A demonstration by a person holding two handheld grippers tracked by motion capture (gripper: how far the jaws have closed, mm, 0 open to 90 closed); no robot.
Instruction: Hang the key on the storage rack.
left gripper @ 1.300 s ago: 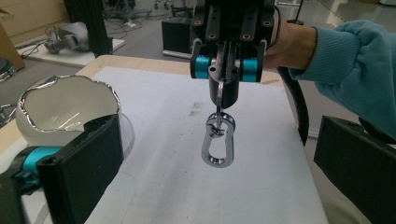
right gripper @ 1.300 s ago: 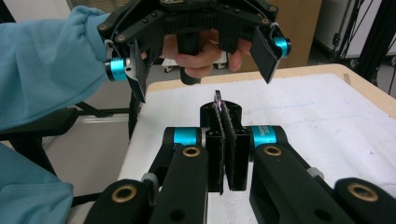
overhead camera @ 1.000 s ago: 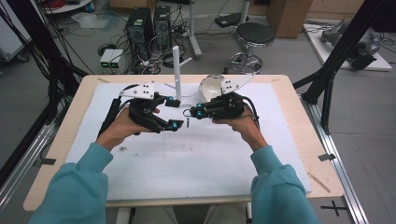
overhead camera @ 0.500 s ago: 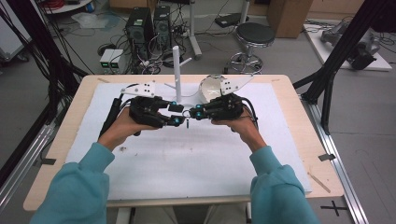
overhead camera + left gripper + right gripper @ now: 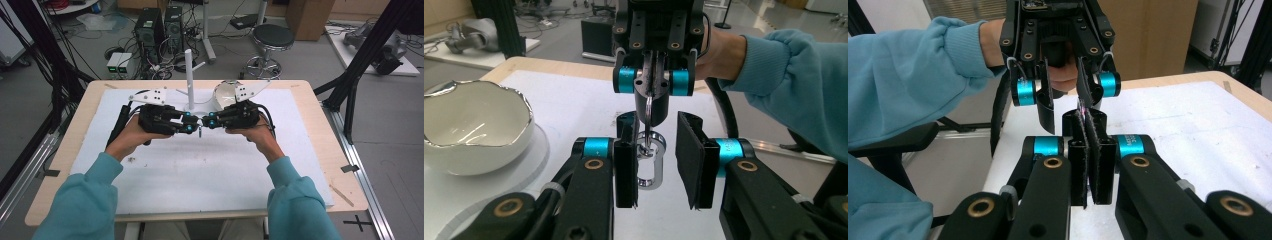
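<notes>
The two hand-held grippers meet nose to nose above the middle of the white-padded worktop (image 5: 165,165), just in front of a white upright post (image 5: 189,75) and a white bowl (image 5: 474,125). The right hand-held gripper (image 5: 1087,165) has its jaws pressed together on a key ring (image 5: 649,111), and from that ring a silver carabiner (image 5: 649,162) hangs straight down. The left hand-held gripper (image 5: 656,165) stands with its jaws apart, one on each side of the carabiner, the near pad almost touching its edge while the other stands clear.

The step in hand looks like a handover or a two-handed hold of the carabiner. To do it well, the left hand-held gripper should be centred first, so that both pads meet the flat sides of the carabiner together and do not push it sideways. The grip is best placed on the solid body below the ring, clear of the gate. The right hand-held gripper should hold steady and level until the clamp is firm, because a freely hanging clip can swing or twist away.
</notes>
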